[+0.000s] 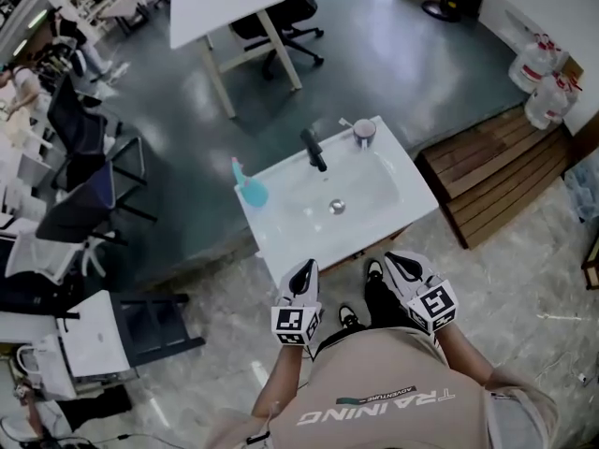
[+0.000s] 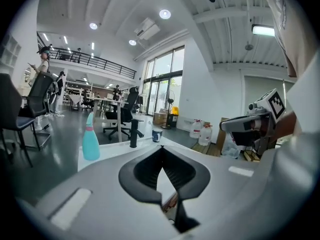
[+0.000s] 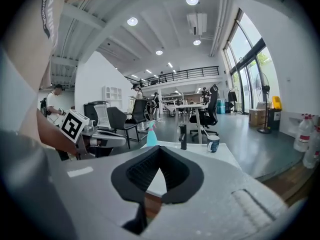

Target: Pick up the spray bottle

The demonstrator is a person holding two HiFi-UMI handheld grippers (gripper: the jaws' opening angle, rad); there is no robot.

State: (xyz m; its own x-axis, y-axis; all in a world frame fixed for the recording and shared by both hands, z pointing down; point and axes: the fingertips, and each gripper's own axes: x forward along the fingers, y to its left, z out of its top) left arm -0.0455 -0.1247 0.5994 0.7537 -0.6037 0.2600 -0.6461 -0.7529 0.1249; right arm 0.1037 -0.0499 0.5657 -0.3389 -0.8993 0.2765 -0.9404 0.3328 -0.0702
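The teal spray bottle (image 1: 251, 187) with a pink collar stands upright on the left rim of a white sink basin (image 1: 393, 162). It also shows in the left gripper view (image 2: 90, 141) and, smaller, in the right gripper view (image 3: 151, 135). My left gripper (image 1: 303, 271) hangs short of the basin's near edge, jaws shut and empty (image 2: 162, 150). Level with it on the right, my right gripper (image 1: 403, 264) is also shut on nothing (image 3: 160, 149). Both point toward the basin, well apart from the bottle.
A black faucet (image 1: 314, 148) and a cup (image 1: 364, 132) stand at the basin's far edge. A wooden pallet (image 1: 496, 171) lies to the right, with water jugs (image 1: 543, 78) beyond it. A white table (image 1: 220, 3) and office chairs (image 1: 84, 195) stand behind and to the left.
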